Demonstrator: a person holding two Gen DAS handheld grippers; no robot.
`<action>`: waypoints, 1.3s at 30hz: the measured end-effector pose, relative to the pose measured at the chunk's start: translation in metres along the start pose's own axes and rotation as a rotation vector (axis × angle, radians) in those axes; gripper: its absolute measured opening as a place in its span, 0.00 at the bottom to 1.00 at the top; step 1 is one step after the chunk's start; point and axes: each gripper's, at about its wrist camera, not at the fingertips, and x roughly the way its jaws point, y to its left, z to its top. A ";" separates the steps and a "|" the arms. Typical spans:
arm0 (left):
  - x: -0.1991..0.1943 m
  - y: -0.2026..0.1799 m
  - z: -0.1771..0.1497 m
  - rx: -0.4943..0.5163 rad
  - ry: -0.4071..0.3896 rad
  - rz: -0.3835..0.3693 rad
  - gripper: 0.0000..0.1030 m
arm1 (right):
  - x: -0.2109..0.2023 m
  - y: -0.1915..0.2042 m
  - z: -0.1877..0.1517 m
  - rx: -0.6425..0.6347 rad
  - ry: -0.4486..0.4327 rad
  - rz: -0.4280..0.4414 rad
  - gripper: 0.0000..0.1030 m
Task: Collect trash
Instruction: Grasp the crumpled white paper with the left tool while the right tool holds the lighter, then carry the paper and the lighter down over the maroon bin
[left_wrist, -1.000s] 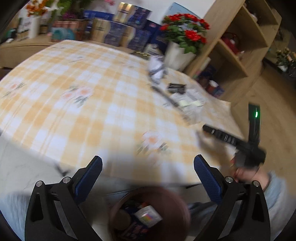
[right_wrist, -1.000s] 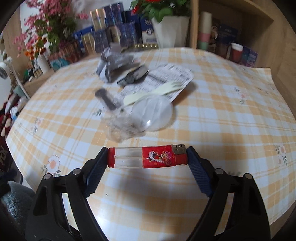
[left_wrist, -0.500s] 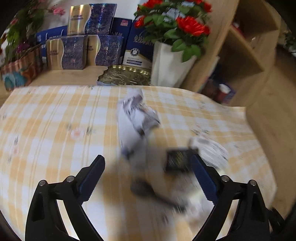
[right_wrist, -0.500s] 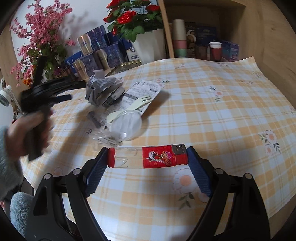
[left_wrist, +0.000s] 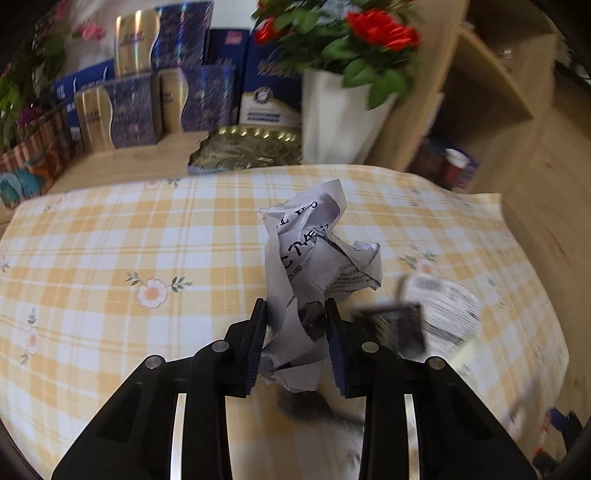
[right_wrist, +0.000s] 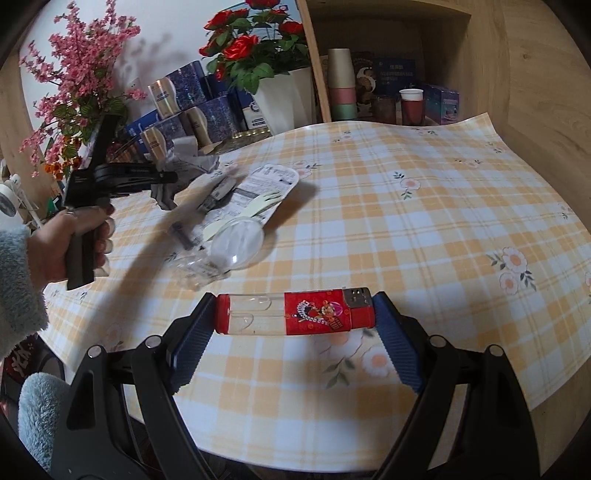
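A crumpled printed paper lies on the yellow checked tablecloth. My left gripper has its jaws closing on the paper's lower part, and both pads press into it. The right wrist view shows that gripper from the side, held by a hand. My right gripper is shut on a red and clear lighter, held crosswise above the table's near edge. More trash lies mid-table: a clear plastic lid, a pale plastic fork and a printed wrapper.
A white pot of red roses, blue and gold boxes and a gold tray stand behind the table. A wooden shelf unit with cups rises at the right. A small dark packet lies beside the left fingers.
The left gripper swung from the table's edge, above a brown bin, over to the crumpled paper and closed on it. The right gripper drifted a little with the lighter still in it.
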 end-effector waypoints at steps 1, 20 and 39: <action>-0.012 -0.003 -0.004 0.012 -0.008 -0.007 0.30 | -0.003 0.003 -0.002 -0.005 -0.003 0.001 0.81; -0.236 -0.053 -0.223 0.115 -0.026 -0.177 0.30 | -0.095 0.067 -0.071 -0.130 -0.042 0.081 0.81; -0.182 -0.097 -0.323 0.261 0.308 -0.260 0.37 | -0.125 0.068 -0.097 -0.136 -0.054 0.066 0.81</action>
